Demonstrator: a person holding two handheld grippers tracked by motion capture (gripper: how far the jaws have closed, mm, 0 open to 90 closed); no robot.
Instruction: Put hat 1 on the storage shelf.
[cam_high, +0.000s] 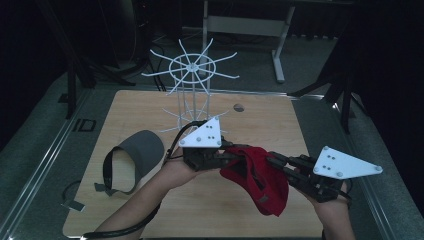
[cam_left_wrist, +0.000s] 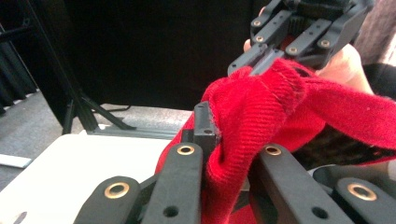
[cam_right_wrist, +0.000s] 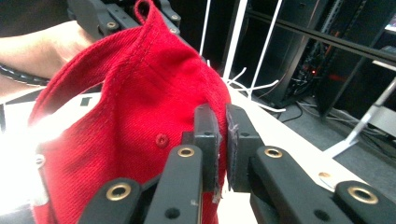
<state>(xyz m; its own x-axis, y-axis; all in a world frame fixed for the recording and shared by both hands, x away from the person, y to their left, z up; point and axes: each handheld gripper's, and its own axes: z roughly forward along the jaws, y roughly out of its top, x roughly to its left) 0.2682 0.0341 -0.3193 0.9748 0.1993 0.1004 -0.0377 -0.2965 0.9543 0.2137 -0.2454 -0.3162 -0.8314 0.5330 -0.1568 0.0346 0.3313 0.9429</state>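
A red cap (cam_high: 260, 182) hangs above the wooden table (cam_high: 280, 120), held from both sides. My left gripper (cam_high: 229, 159) comes in from the left and is shut on a bunched fold of the cap (cam_left_wrist: 261, 107), which fills the space between its jaws. My right gripper (cam_high: 274, 161) comes in from the right and is shut on the edge of the cap's crown (cam_right_wrist: 130, 121), its pads nearly together on the thin cloth. In the left gripper view the right gripper (cam_left_wrist: 261, 65) pinches the cloth at the top. In the right gripper view the left gripper (cam_right_wrist: 126, 18) sits behind the cap.
A grey visor (cam_high: 142, 150) with loose straps lies on the table's left side. A tall white wire rack (cam_high: 192, 67) with spreading arms stands at the back middle, just behind the left hand. A small dark round spot (cam_high: 239, 107) marks the table near it.
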